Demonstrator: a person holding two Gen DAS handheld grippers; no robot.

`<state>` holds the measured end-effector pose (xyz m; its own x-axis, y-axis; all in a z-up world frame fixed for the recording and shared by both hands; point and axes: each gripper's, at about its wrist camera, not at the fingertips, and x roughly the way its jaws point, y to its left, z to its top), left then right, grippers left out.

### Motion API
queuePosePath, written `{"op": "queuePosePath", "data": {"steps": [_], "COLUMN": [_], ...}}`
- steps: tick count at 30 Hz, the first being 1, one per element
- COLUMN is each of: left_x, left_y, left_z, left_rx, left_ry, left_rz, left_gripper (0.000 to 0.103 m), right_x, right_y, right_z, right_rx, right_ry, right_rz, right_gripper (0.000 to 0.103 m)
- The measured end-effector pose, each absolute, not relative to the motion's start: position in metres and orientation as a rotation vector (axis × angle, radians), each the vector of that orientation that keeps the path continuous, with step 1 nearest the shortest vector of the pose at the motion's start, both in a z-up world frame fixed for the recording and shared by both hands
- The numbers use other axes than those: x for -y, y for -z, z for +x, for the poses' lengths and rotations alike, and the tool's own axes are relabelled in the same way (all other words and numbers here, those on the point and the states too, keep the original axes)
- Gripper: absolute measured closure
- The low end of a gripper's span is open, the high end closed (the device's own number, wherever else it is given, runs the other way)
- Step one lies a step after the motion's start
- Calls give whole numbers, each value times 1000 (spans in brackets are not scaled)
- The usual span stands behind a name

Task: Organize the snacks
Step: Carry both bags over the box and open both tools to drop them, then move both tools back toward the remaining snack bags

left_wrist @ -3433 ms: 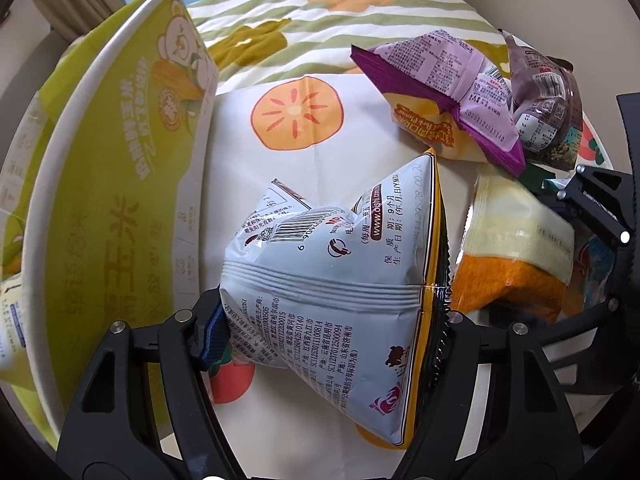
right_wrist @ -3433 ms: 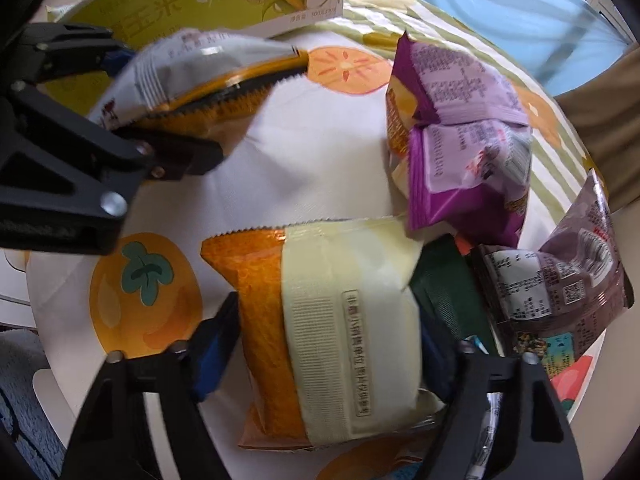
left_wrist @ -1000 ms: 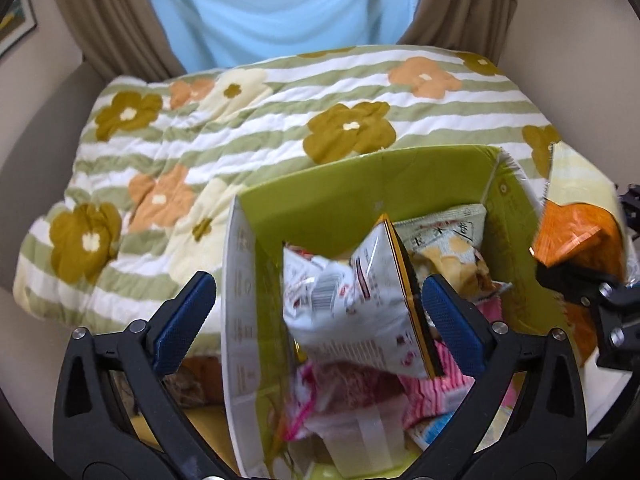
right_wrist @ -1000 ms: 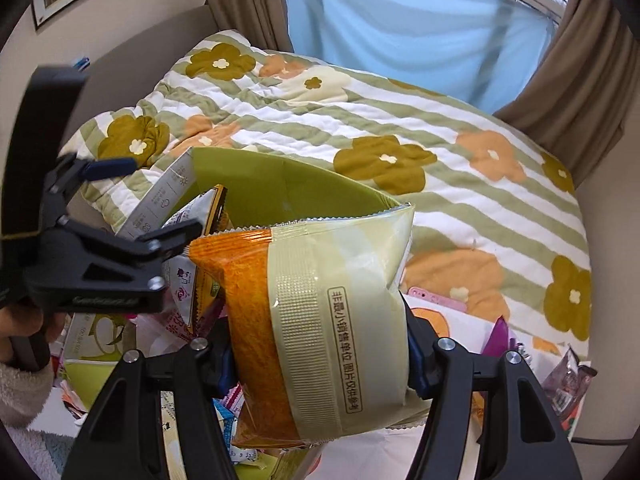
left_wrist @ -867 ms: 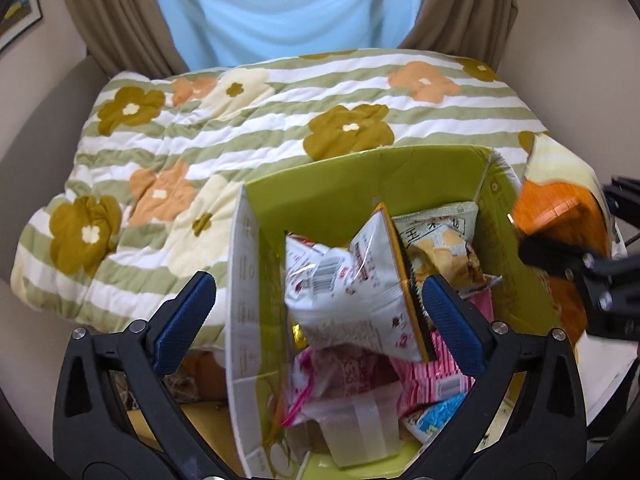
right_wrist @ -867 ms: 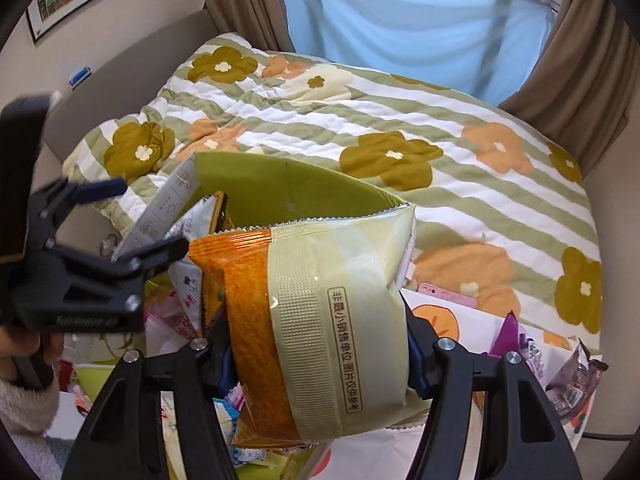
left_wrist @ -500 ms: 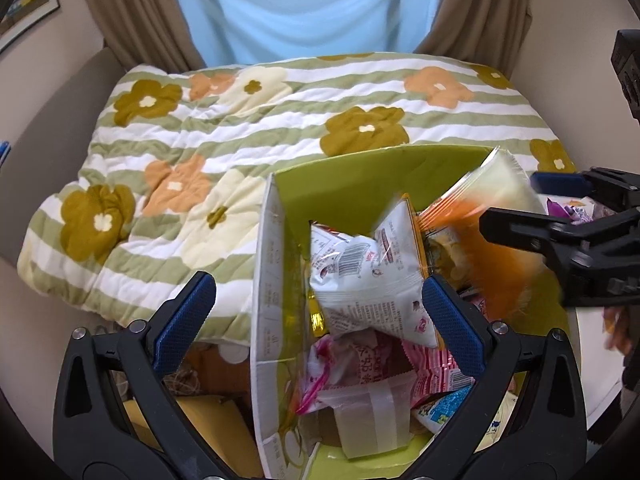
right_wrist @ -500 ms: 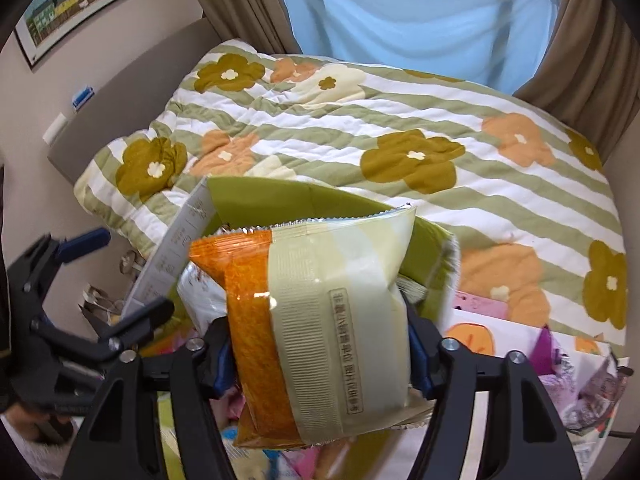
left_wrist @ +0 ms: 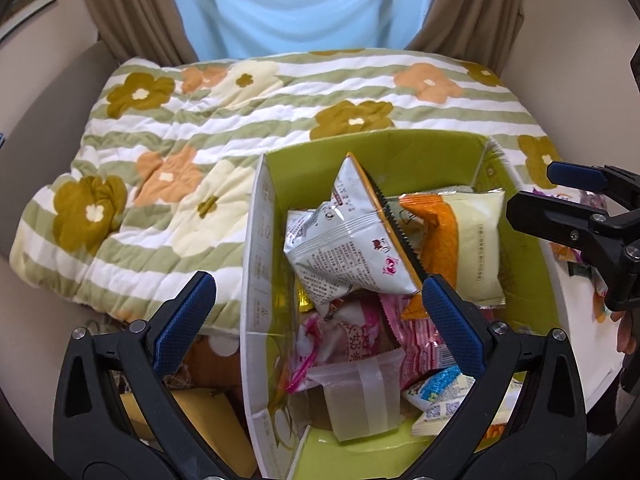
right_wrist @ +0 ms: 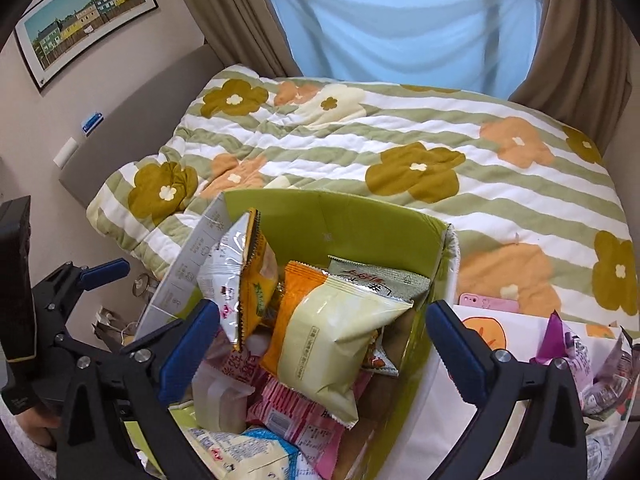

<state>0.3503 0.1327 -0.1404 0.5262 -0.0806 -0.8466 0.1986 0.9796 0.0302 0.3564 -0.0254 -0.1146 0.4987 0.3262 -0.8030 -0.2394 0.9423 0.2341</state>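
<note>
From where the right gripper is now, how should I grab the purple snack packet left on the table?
Take the purple packet by its puffed upper corner, coming down from above on the box side. That corner stands up and is clear; its lower part is crowded by other packets. The right gripper is open, nothing between its fingers.

Lime-green box (right_wrist: 360,224), orange-and-cream packet (right_wrist: 328,344), striped floral quilt (right_wrist: 400,152).

Left wrist view: looks steeply down, close above the green box (left_wrist: 400,152), from its near-left side.
Right wrist view: close above the green box (right_wrist: 340,220), from its near-right side.
Shared: the box's contents and the bed (left_wrist: 240,120) beyond it.
</note>
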Motion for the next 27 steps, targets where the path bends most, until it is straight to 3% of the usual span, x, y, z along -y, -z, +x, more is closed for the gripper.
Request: {"op": "queuePosePath", "data": {"steps": [14, 27], "left_x": [-87, 59], "left_y": [100, 73], "left_z": [324, 279], "left_rx": [-912, -838], "left_ry": [284, 376], "left_rz": [150, 176], "left_gripper": [1, 1], "right_x": [63, 201], "right_y": [71, 45], "right_z": [302, 218], "right_rx": [-893, -840], "right_ry": [-213, -32], "right_rz": [135, 128], "right_gripper": [0, 0]}}
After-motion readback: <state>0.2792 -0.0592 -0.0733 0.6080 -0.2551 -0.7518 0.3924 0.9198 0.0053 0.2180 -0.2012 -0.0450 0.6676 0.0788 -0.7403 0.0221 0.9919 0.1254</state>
